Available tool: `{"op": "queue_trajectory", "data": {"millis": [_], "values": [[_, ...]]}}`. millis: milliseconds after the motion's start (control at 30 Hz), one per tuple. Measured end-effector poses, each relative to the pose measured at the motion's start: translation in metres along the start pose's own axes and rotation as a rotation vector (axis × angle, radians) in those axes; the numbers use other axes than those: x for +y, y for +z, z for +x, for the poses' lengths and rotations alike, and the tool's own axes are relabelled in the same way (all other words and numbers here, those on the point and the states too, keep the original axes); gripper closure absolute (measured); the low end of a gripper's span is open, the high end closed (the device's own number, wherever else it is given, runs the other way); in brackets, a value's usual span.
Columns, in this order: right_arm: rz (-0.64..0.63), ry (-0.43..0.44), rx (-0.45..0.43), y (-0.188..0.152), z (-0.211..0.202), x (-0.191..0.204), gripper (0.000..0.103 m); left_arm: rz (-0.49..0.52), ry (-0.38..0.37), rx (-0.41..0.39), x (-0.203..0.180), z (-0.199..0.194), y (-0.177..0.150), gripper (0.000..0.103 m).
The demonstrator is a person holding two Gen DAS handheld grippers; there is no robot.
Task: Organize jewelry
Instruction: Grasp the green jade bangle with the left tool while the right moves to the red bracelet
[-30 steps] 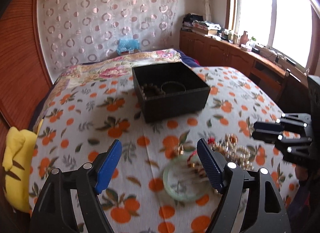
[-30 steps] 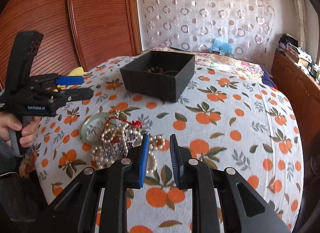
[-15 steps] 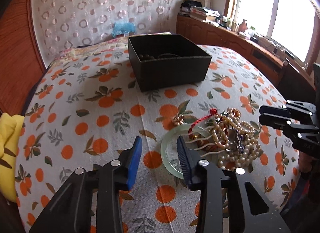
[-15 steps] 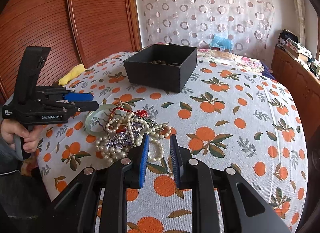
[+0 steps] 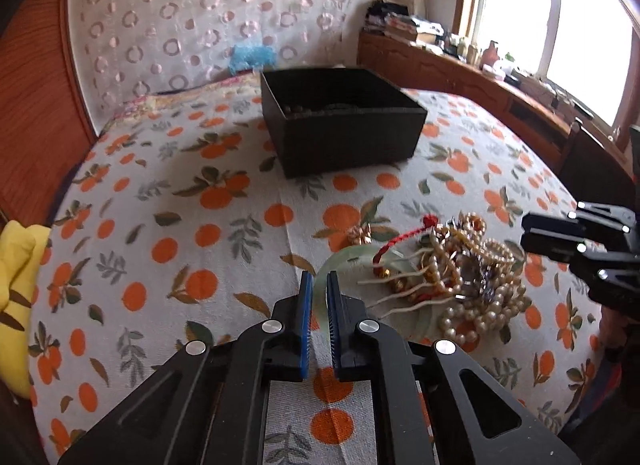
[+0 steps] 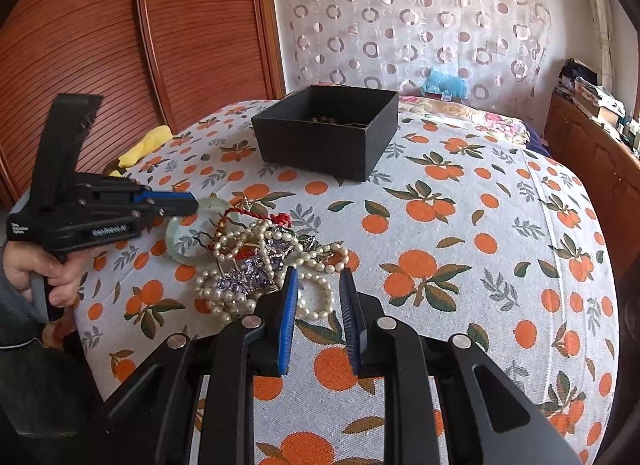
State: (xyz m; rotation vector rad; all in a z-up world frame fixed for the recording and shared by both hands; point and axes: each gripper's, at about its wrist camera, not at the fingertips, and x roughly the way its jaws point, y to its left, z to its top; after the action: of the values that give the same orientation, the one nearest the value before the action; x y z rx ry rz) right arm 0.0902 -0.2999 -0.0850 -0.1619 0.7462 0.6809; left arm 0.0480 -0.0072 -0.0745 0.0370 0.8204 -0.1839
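A pale green jade bangle (image 5: 404, 265) lies on the orange-print cloth, partly under a tangle of pearl strands and a red cord (image 5: 472, 277). My left gripper (image 5: 318, 289) is shut on the bangle's near rim, which shows between the blue pads. In the right wrist view the bangle (image 6: 182, 253) and the pearl pile (image 6: 256, 261) sit left of centre, with the left gripper (image 6: 188, 201) at the bangle. My right gripper (image 6: 318, 289) is partly open and empty, just above the pile's near edge. A black open box (image 5: 340, 121) holding some beads stands further back; it also shows in the right wrist view (image 6: 326, 133).
The cloth (image 6: 460, 225) covers a rounded table that drops off at the near and right edges. A yellow cloth (image 5: 16, 277) lies at the left edge. A wooden panel wall (image 6: 120, 45) stands left, a wooden sideboard (image 5: 500, 97) by the window right.
My left gripper has moved down to the bangle and its jaws have closed from wide open onto the rim. My right gripper has moved slightly closer to the pearl pile.
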Motion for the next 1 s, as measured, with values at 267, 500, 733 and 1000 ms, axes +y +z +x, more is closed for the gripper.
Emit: {"op": "queue_trajectory", "data": {"millis": [267, 500, 733, 1000], "values": [[0.001, 0.001, 0.001, 0.0, 0.0, -0.001, 0.08, 0.005, 0.072, -0.103, 0.007, -0.03, 0.011, 0.096], [-0.002, 0.005, -0.001, 0.003, 0.002, 0.002, 0.08, -0.006, 0.096, -0.17, 0.016, -0.056, 0.02, 0.096], [-0.031, 0.018, -0.026, 0.018, 0.001, 0.013, 0.08, -0.021, 0.115, -0.188, 0.027, -0.063, 0.021, 0.096], [-0.054, 0.037, -0.017, 0.024, 0.008, 0.027, 0.08, -0.045, 0.117, -0.181, 0.037, -0.063, 0.012, 0.096]]}}
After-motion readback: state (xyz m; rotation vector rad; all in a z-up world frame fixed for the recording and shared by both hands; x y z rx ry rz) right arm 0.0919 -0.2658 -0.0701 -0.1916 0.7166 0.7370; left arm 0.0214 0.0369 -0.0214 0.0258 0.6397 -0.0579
